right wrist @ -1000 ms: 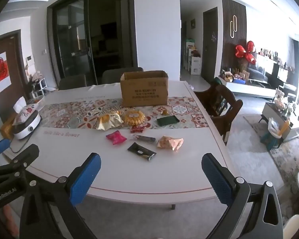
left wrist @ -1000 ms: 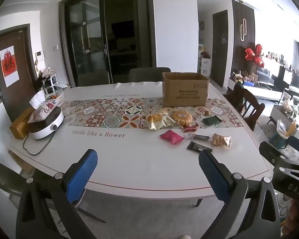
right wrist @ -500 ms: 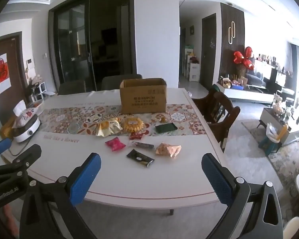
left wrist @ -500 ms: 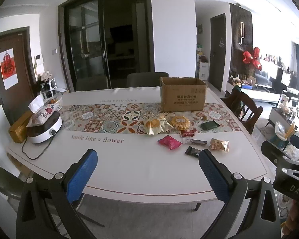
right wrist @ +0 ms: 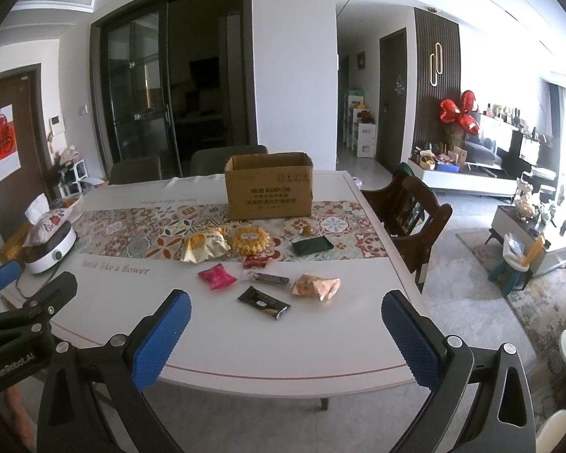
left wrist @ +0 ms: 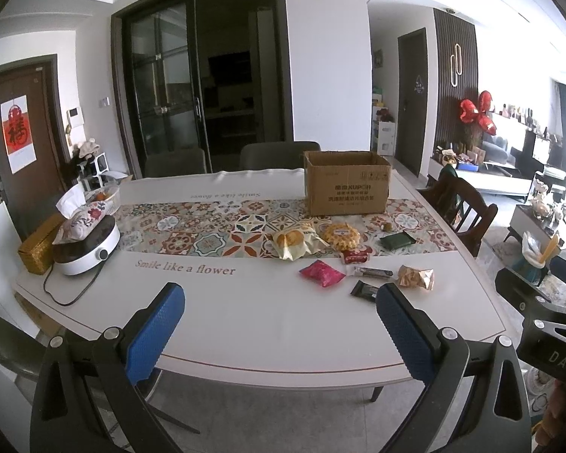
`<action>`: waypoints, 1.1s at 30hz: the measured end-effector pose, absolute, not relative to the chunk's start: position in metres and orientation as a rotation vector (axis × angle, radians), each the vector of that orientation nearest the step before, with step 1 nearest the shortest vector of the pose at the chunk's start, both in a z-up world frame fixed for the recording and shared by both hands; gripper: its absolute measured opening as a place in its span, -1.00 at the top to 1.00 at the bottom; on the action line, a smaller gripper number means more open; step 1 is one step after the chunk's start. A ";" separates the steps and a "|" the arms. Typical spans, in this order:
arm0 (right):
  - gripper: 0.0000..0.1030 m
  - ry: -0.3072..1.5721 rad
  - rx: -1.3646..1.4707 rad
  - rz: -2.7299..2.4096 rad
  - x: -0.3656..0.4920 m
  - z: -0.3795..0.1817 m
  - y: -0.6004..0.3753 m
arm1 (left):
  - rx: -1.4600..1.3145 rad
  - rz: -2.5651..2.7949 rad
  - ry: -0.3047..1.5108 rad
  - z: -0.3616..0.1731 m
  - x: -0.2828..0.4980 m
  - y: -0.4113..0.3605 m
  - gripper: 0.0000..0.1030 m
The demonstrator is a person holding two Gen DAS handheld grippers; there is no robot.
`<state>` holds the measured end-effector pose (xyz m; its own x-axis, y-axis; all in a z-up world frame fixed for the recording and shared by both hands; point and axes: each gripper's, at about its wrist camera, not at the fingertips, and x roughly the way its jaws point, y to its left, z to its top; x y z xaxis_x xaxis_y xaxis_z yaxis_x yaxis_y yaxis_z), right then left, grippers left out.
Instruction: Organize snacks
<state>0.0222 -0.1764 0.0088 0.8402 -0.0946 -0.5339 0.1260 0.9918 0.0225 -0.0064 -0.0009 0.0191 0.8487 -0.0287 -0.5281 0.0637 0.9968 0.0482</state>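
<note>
Two grippers hang wide apart and empty short of the table's near edge. From your left gripper (left wrist: 279,324), the snacks lie far right on the table (left wrist: 245,302): pink packet (left wrist: 322,272), black wrapper (left wrist: 364,288) and crinkled gold bag (left wrist: 415,277), with the open cardboard box (left wrist: 346,183) behind them. From your right gripper (right wrist: 286,322), the black wrapper (right wrist: 264,302) is nearest; come in low over it, pinch its middle, then lift clear before heading for the cardboard box (right wrist: 268,185).
</note>
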 end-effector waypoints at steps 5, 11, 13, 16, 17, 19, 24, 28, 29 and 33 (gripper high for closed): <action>-0.99 0.561 0.057 -0.117 0.022 0.008 -0.176 | 0.064 -0.050 0.554 0.019 -0.007 -0.001 -1.00; -0.99 0.560 0.057 -0.117 0.022 0.008 -0.176 | 0.065 -0.050 0.552 0.019 -0.007 -0.001 -1.00; -0.99 0.559 0.057 -0.117 0.021 0.009 -0.176 | 0.065 -0.050 0.553 0.019 -0.007 -0.001 -1.00; -0.99 0.559 0.057 -0.116 0.022 0.008 -0.176 | 0.063 -0.051 0.553 0.020 -0.006 0.000 -1.00; -0.99 0.559 0.057 -0.117 0.022 0.008 -0.176 | 0.063 -0.051 0.552 0.020 -0.007 0.000 -1.00; -0.99 0.559 0.056 -0.117 0.022 0.008 -0.176 | 0.063 -0.051 0.552 0.019 -0.007 0.000 -1.00; -0.99 0.558 0.056 -0.118 0.021 0.009 -0.176 | 0.064 -0.051 0.551 0.020 -0.007 0.000 -1.00; -0.99 0.557 0.057 -0.118 0.021 0.009 -0.176 | 0.063 -0.050 0.550 0.019 -0.007 0.000 -1.00; -0.99 0.557 0.056 -0.117 0.021 0.009 -0.176 | 0.063 -0.050 0.550 0.020 -0.007 0.000 -1.00; -0.99 0.553 0.056 -0.114 0.020 0.011 -0.177 | 0.064 -0.050 0.548 0.020 -0.007 0.000 -1.00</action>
